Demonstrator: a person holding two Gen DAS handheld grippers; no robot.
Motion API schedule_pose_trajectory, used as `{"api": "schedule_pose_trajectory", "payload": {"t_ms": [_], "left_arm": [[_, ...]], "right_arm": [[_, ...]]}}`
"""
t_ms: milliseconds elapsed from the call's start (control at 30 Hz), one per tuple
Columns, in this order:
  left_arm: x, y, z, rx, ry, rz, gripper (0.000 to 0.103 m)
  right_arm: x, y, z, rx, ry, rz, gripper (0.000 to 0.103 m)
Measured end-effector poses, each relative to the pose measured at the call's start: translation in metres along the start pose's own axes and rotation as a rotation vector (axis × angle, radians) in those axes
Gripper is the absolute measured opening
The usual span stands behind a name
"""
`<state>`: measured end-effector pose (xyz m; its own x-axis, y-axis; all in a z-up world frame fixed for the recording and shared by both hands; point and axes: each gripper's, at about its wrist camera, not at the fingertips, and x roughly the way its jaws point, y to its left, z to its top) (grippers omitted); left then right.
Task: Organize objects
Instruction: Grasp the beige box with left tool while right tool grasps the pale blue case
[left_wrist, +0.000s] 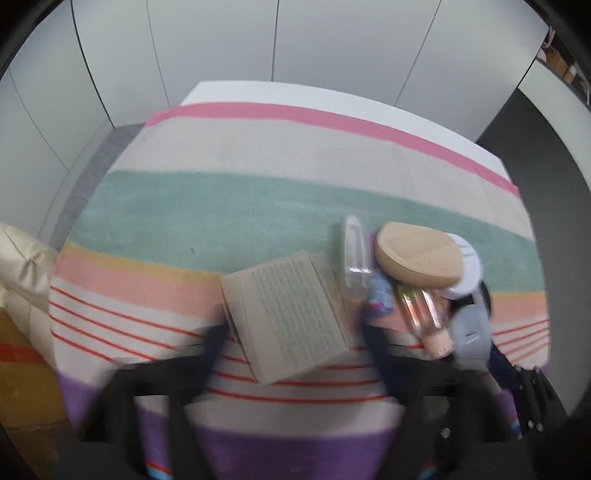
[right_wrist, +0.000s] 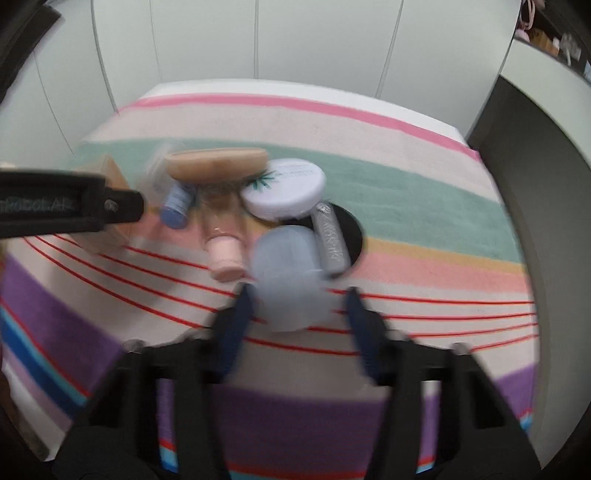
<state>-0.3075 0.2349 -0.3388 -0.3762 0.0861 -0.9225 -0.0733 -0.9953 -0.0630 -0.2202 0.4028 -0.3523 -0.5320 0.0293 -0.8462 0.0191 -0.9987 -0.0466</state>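
From your left wrist view, your left gripper (left_wrist: 295, 332) stands spread wide, fingers either side of the tan printed box (left_wrist: 286, 314) lying on the striped cloth (left_wrist: 221, 206), not closed on it; the wooden lid (left_wrist: 419, 254) sits just right. From your right wrist view, your right gripper (right_wrist: 295, 299) is also released, the frosted blue cup (right_wrist: 290, 273) between its fingers, beside the pink-capped bottle (right_wrist: 223, 243) and white round tin (right_wrist: 284, 188)

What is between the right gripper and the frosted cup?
Nothing visible. The frosted cup sits right ahead of the open right gripper, its near end between the fingertips.
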Motion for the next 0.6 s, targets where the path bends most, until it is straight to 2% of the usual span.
{"api": "schedule_pose_trajectory", "payload": {"t_ms": [200, 400, 600], "left_arm": [[-0.003, -0.006, -0.004, 0.063, -0.027, 0.035, 0.043], [-0.009, -0.001, -0.004, 0.039, -0.012, 0.005, 0.043], [-0.026, -0.003, -0.005, 0.081, -0.045, 0.029, 0.043]], "right_arm": [[0.000, 0.003, -0.001, -0.014, -0.010, -0.001, 0.039], [-0.006, 0.003, 0.004, 0.000, -0.007, 0.012, 0.039], [-0.020, 0.003, 0.009, 0.008, -0.010, 0.018, 0.037]]}}
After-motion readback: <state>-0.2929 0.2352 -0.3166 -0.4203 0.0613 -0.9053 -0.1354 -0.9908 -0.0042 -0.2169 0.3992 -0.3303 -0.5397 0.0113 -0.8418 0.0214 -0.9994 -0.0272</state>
